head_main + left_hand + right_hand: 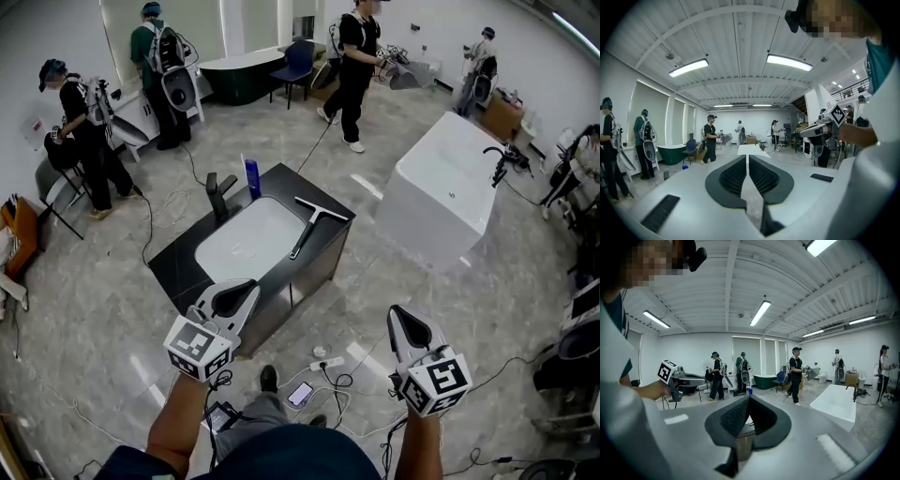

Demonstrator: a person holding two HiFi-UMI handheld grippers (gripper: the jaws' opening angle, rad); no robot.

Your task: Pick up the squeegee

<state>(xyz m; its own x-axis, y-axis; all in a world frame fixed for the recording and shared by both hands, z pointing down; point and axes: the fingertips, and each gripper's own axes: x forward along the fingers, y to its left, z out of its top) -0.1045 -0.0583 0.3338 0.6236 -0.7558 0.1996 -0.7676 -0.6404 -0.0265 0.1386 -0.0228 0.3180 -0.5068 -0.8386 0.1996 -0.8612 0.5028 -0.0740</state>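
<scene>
The person is holding the left gripper [249, 284] and right gripper [397, 312] clenched, empty, near the vanity [183, 261]; opening the right before straddling the far squeegee's [307, 230] handle seems wise.

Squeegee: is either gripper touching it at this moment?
Apart. The head view shows the squeegee lying on the sink counter, with the left gripper and right gripper both well short of it.

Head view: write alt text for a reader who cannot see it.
A squeegee lies untouched on a black vanity counter, its handle over the edge of the white sink. The left hand-held gripper and right hand-held gripper hover in the foreground, both shut and empty; other people stand around the room.
</scene>
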